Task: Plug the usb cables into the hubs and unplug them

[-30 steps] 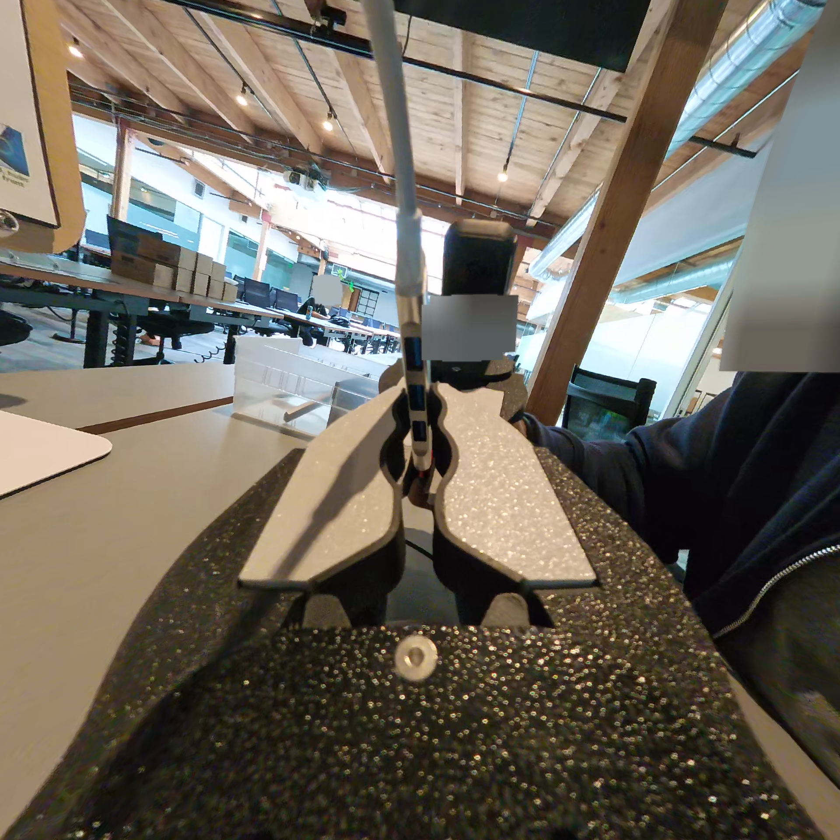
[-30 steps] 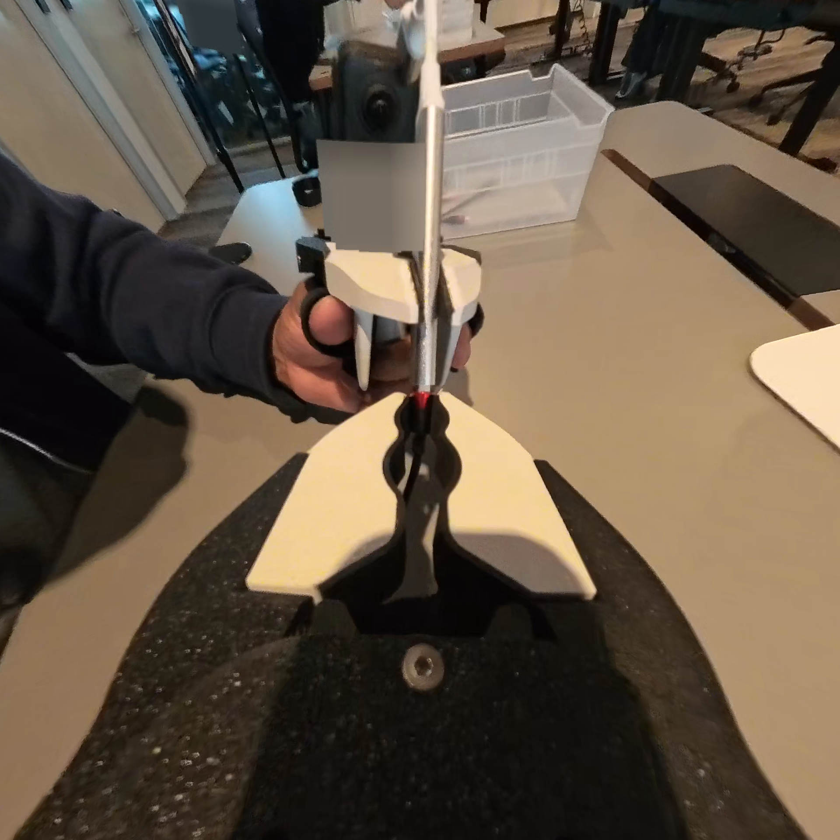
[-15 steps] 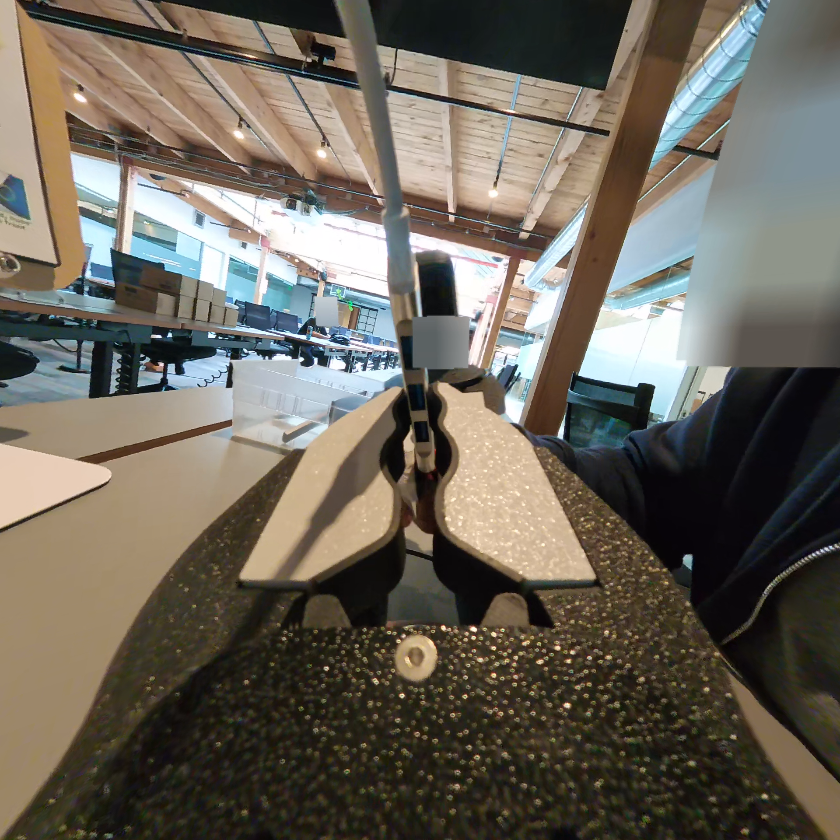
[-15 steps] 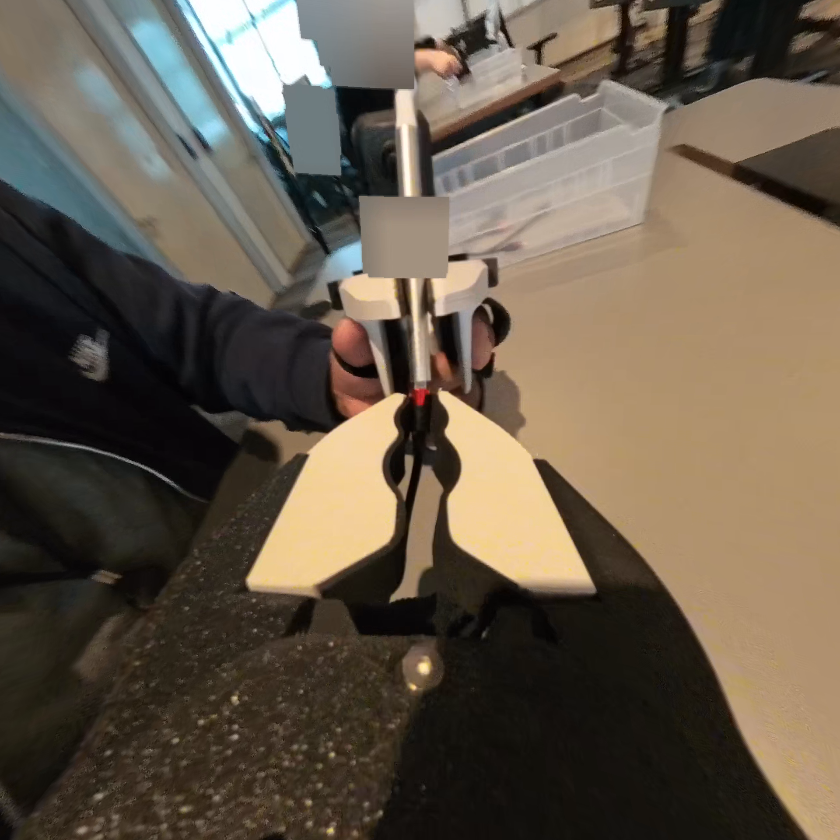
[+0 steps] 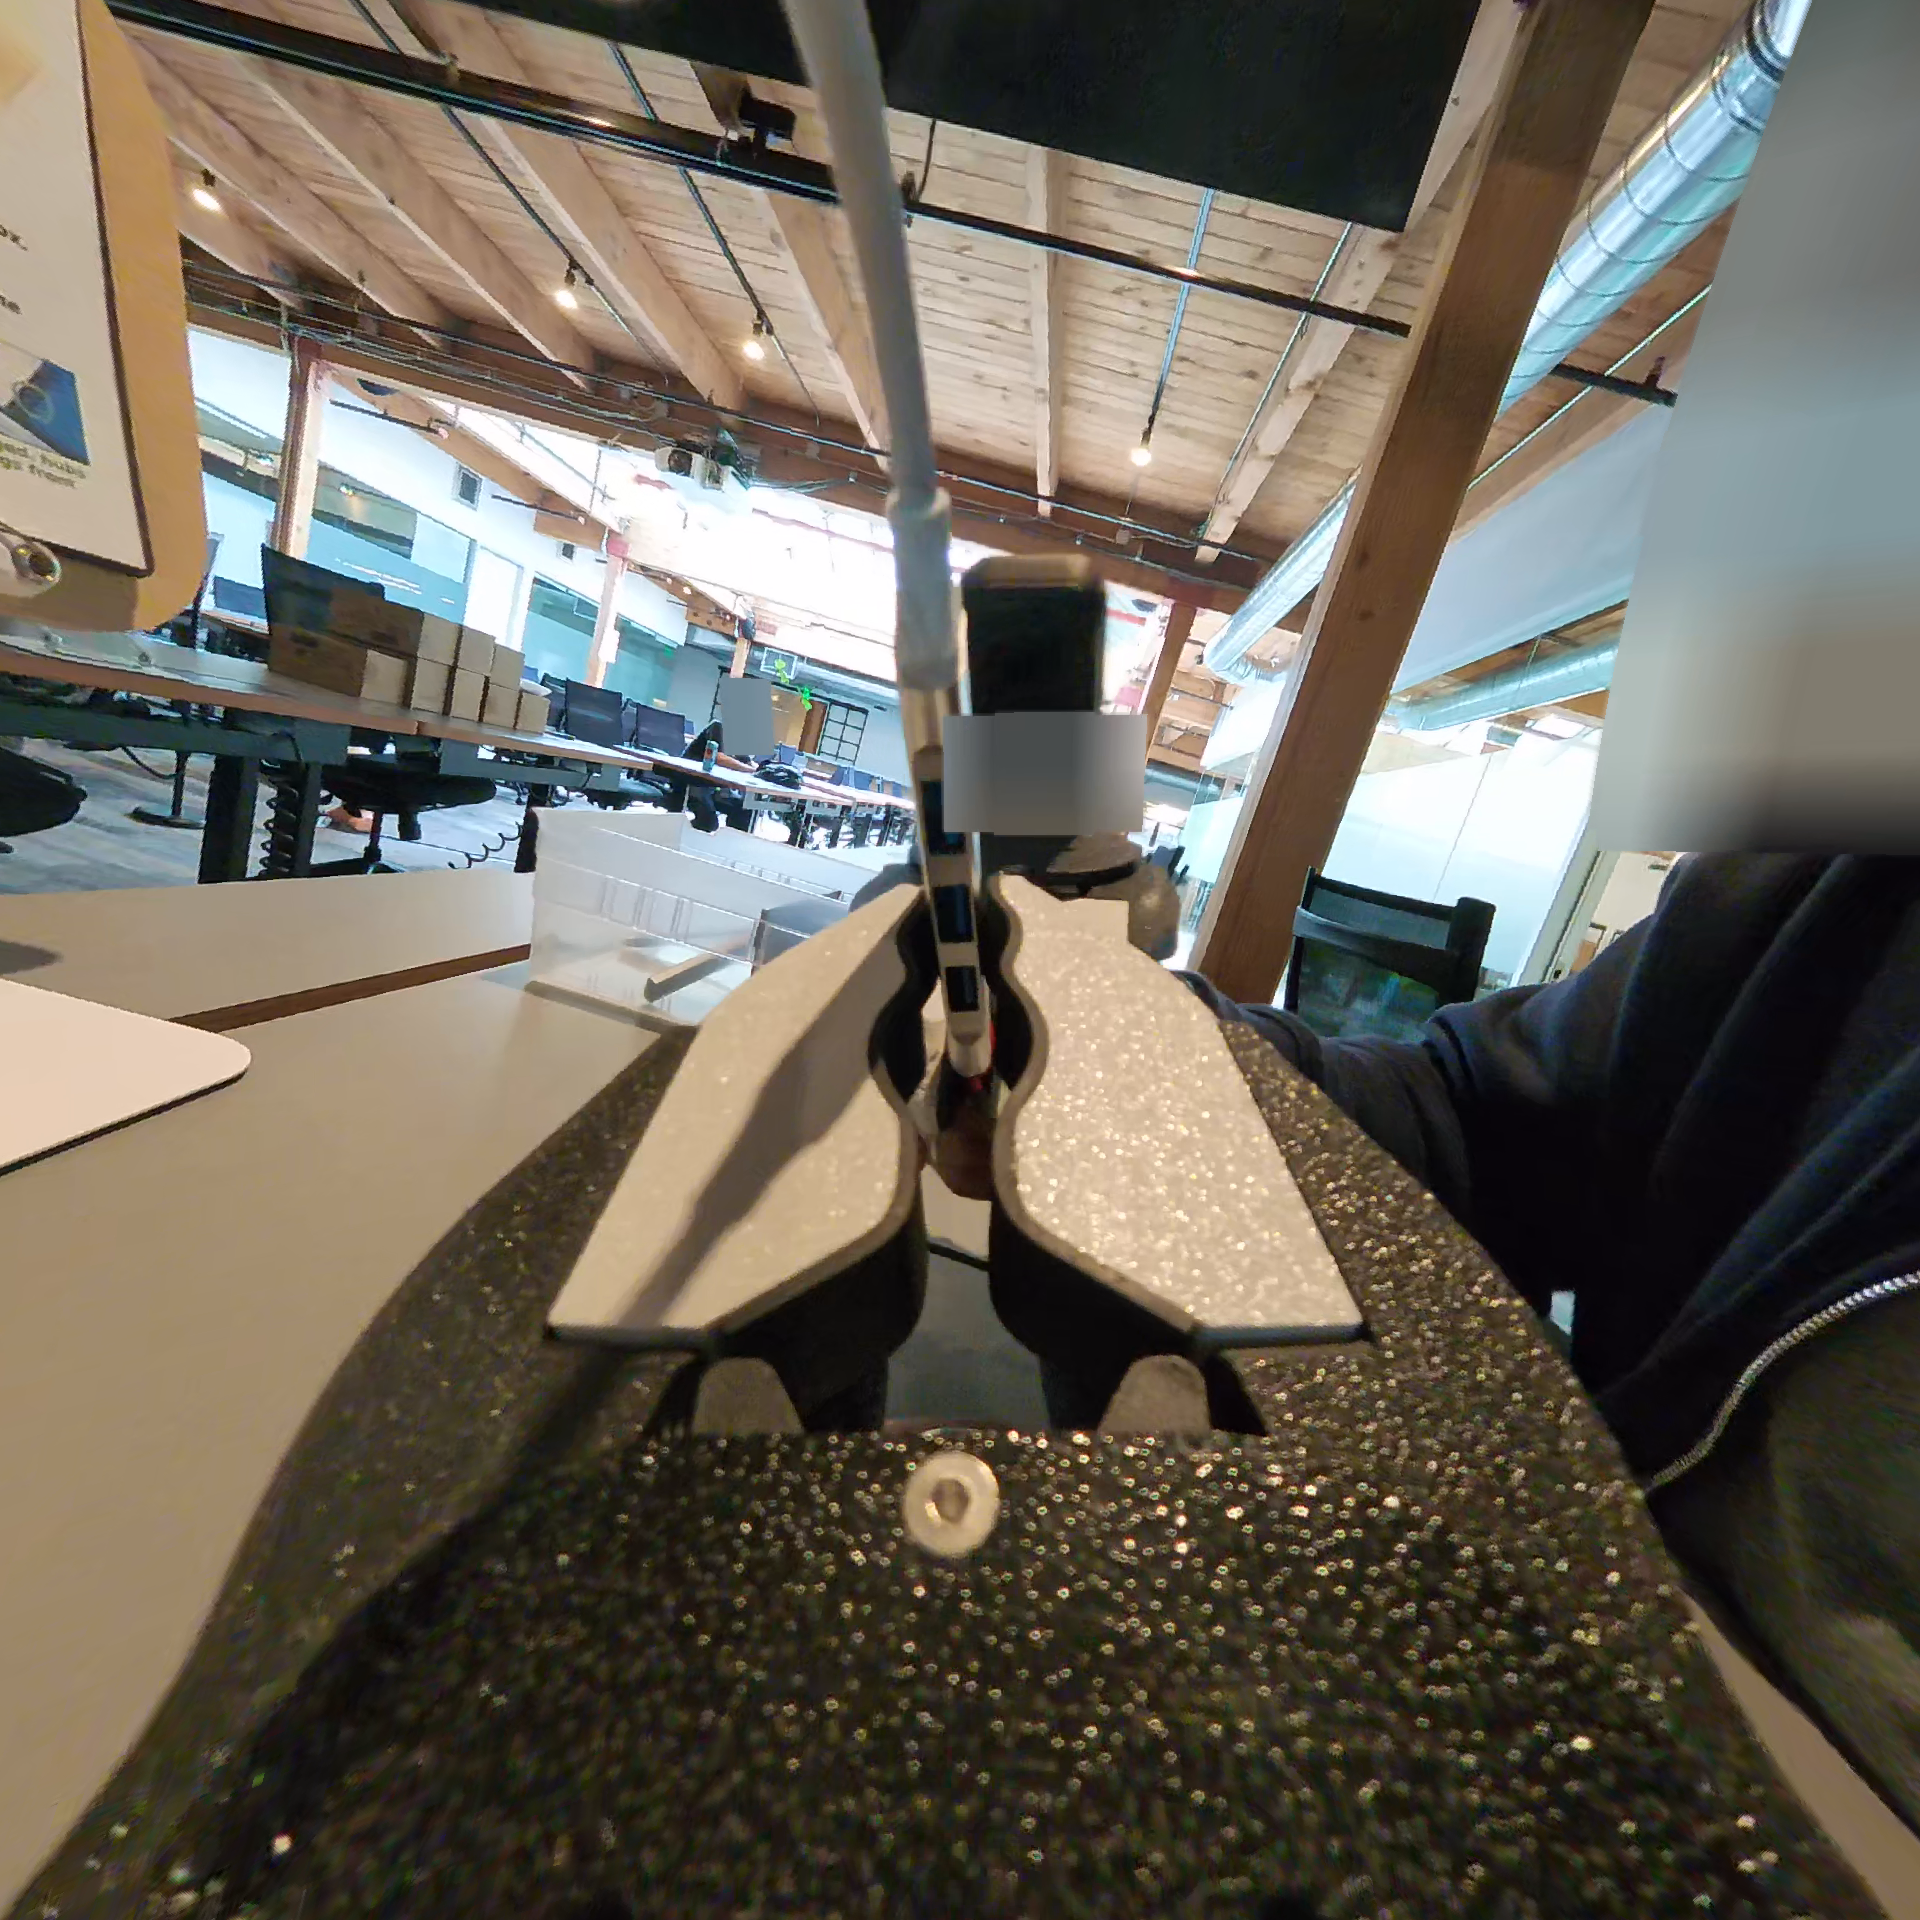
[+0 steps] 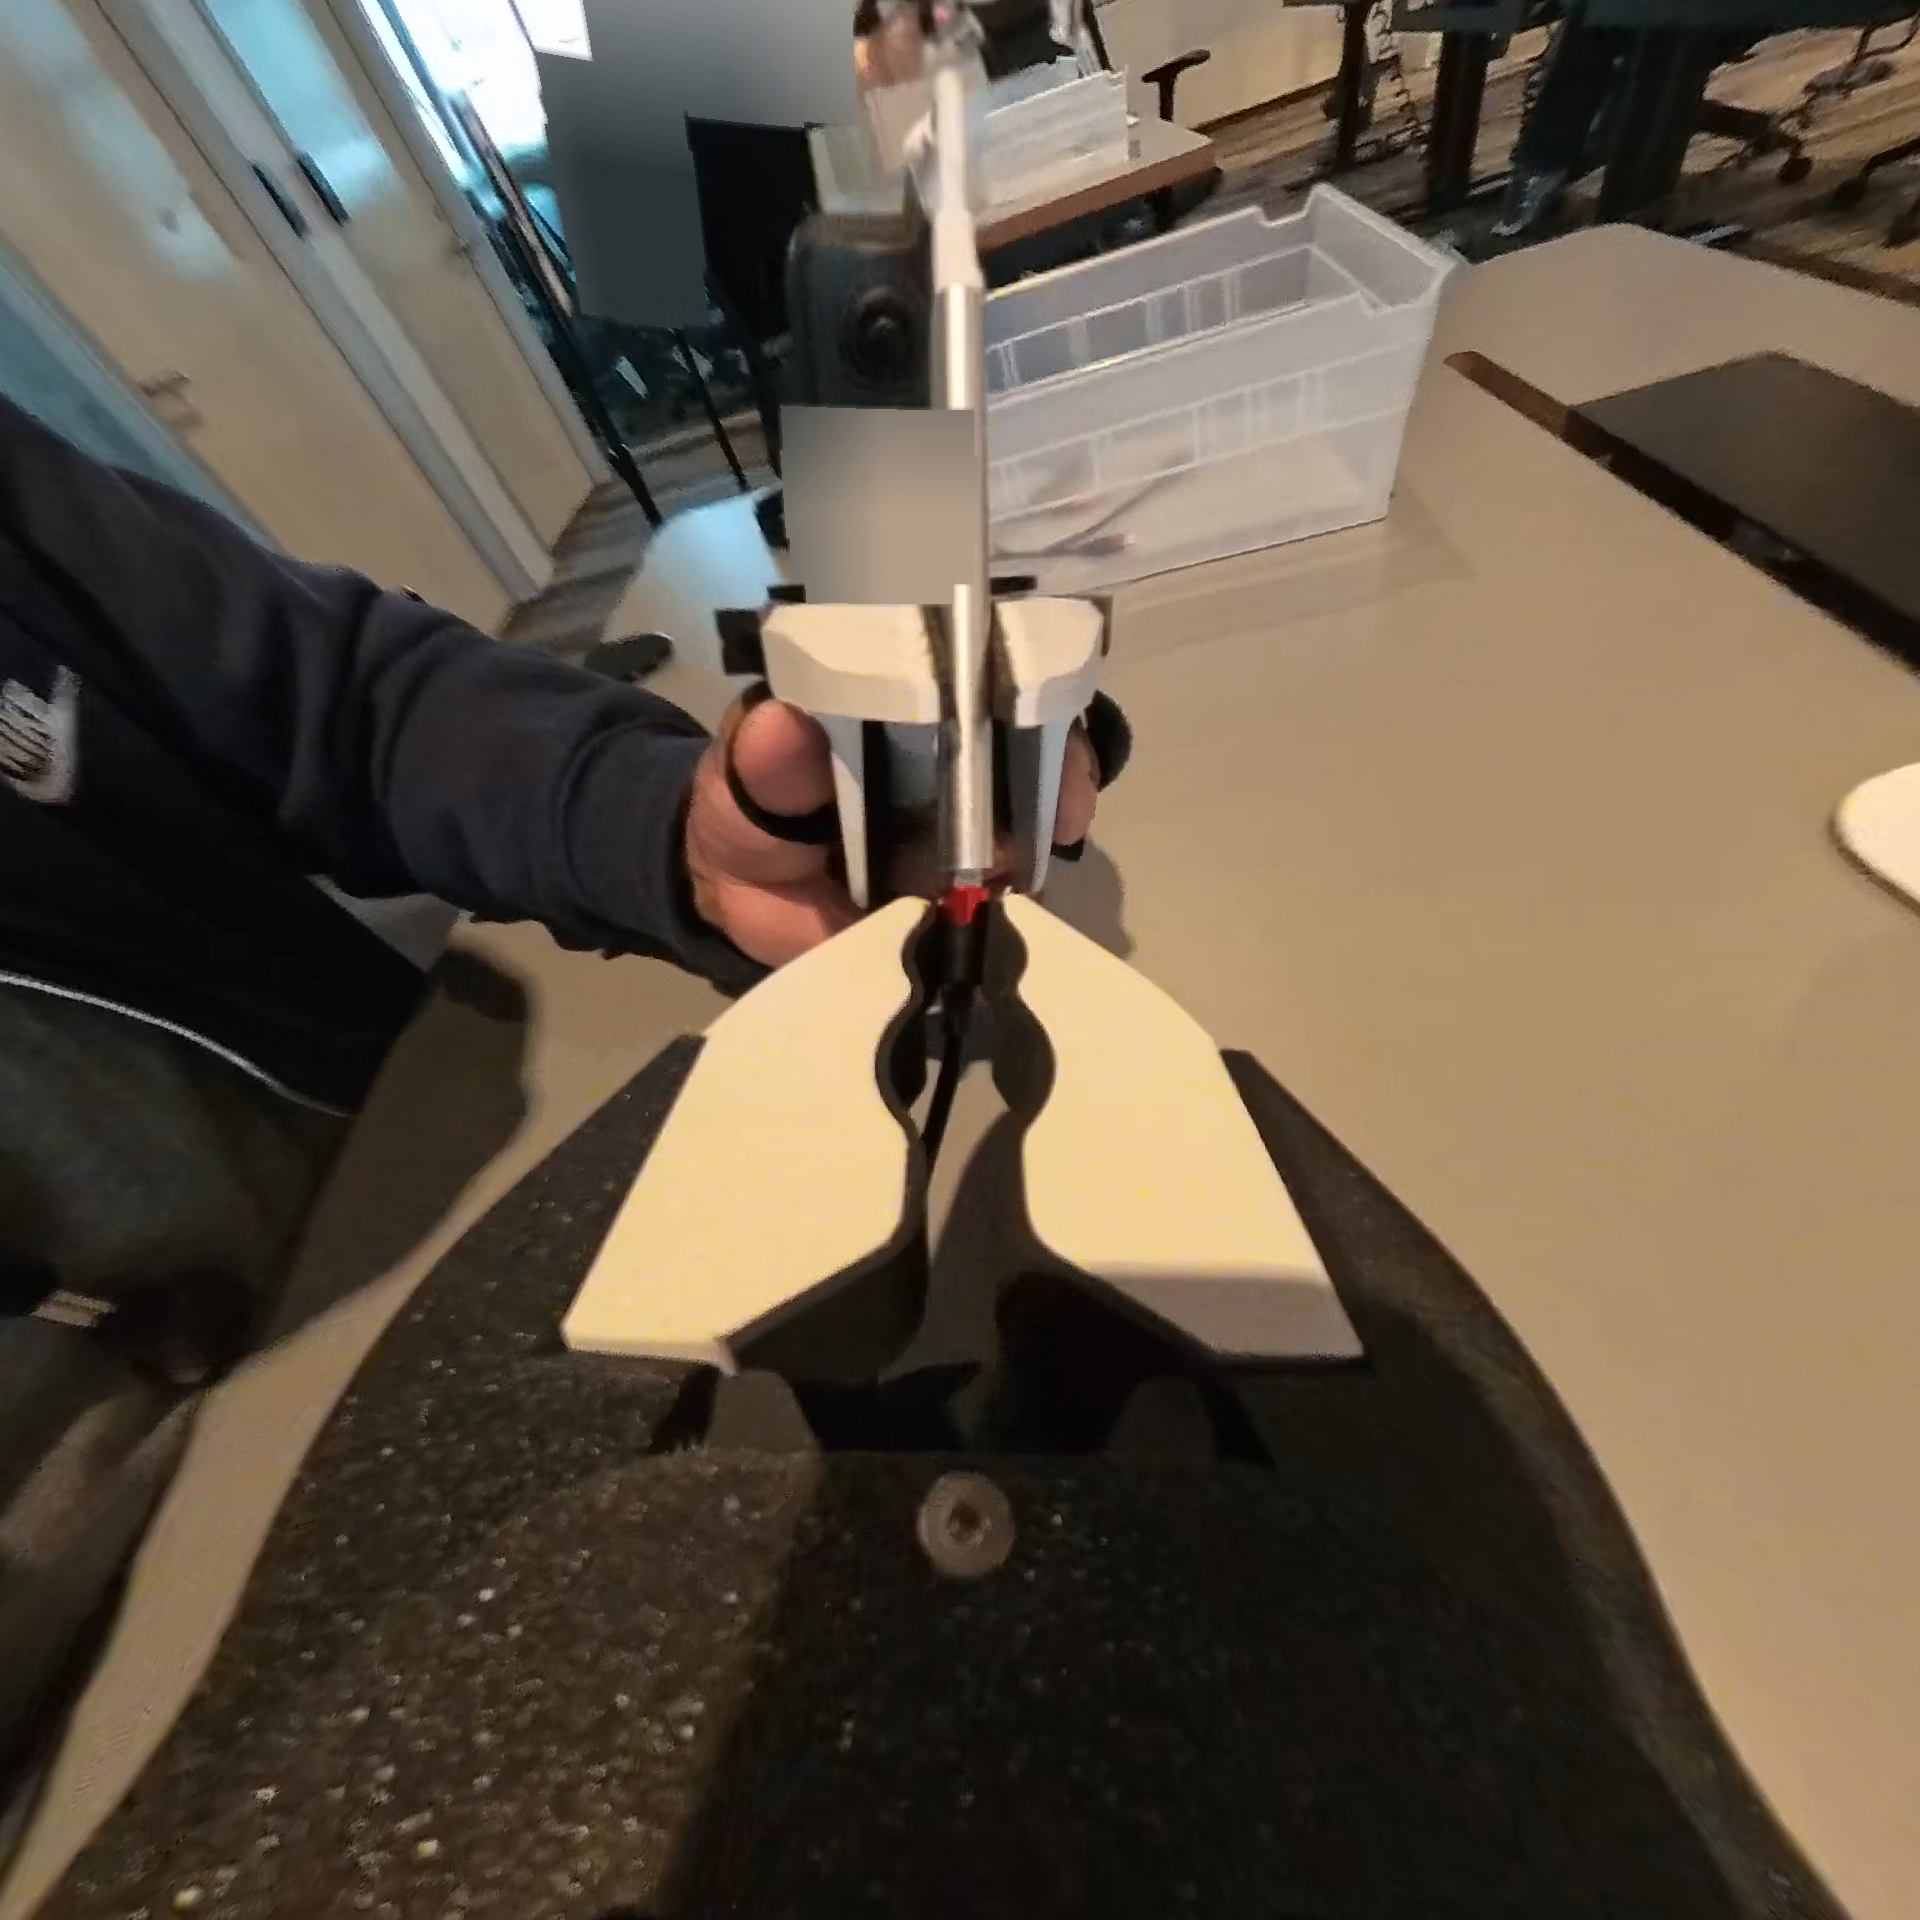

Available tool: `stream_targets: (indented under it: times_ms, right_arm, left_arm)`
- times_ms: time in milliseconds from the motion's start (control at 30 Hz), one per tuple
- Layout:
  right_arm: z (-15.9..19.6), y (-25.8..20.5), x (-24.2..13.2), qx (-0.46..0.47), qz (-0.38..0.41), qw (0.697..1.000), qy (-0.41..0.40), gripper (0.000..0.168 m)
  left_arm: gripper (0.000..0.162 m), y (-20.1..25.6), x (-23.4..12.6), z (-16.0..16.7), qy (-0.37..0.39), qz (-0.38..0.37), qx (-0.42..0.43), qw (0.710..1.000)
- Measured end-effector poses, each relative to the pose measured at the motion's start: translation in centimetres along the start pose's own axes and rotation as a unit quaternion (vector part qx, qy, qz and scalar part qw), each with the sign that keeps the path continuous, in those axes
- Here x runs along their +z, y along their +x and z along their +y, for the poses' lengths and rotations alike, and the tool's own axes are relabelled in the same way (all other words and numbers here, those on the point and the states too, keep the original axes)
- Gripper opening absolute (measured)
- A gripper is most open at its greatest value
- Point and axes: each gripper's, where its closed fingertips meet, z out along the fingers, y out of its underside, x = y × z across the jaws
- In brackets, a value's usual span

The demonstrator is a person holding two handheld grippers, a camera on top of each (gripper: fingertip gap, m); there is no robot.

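Silver hub (image 5: 956,935) clamped upright in left gripper (image 5: 958,914), right gripper (image 6: 961,920) pinching black-and-red plug (image 6: 962,914) at its base, clear bin (image 6: 1205,416) far behind holding a cable.

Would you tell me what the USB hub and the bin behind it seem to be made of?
The USB hub looks like brushed aluminium: silvery with a soft sheen, though painted plastic is possible. The bin looks like clear plastic: translucent walls show the ribs and contents inside.

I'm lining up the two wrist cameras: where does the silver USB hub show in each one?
Left wrist view: the silver USB hub stands upright at centre, clamped between the left gripper's fingertips.
Right wrist view: upper centre, seen edge-on, just beyond the right gripper.
Shared landmark: the clear plastic bin on the table.
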Motion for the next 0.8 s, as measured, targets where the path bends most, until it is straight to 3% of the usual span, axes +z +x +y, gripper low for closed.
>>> stream_targets:
  times_ms: [267, 333, 367, 433, 600, 800]
  right_arm:
    - [-0.3, -0.5, -0.1, 0.033, -0.029, 0.999, 0.028, 0.007]
    - [2.5, 0.8, 0.2, -0.022, 0.028, 0.998, -0.051, 0.007]
    - [3.5, 1.9, 0.0, -0.044, 0.075, 0.994, -0.068, 0.007]
    - [1.7, 1.6, -0.7, 0.000, 0.072, 0.997, 0.016, 0.007]
    - [0.2, 1.2, -0.9, -0.060, 0.100, 0.993, 0.014, 0.007]
    - [-2.0, 1.0, -2.4, -0.110, 0.129, 0.985, 0.025, 0.007]
  left_arm:
    - [0.007, 0.2, -0.1, -0.5, 0.017, 0.006, -0.020, 1.000]
    - [0.007, -2.0, -3.2, -5.9, 0.165, -0.021, -0.070, 0.984]
    - [0.007, -3.1, -5.1, -7.8, 0.181, -0.043, -0.062, 0.981]
    - [0.008, -3.4, -5.8, -8.0, 0.102, -0.080, 0.031, 0.991]
    - [0.008, -1.8, -2.9, -4.6, -0.010, -0.064, 0.119, 0.991]
    - [0.007, -2.6, -2.1, -0.2, -0.078, -0.067, 0.134, 0.986]
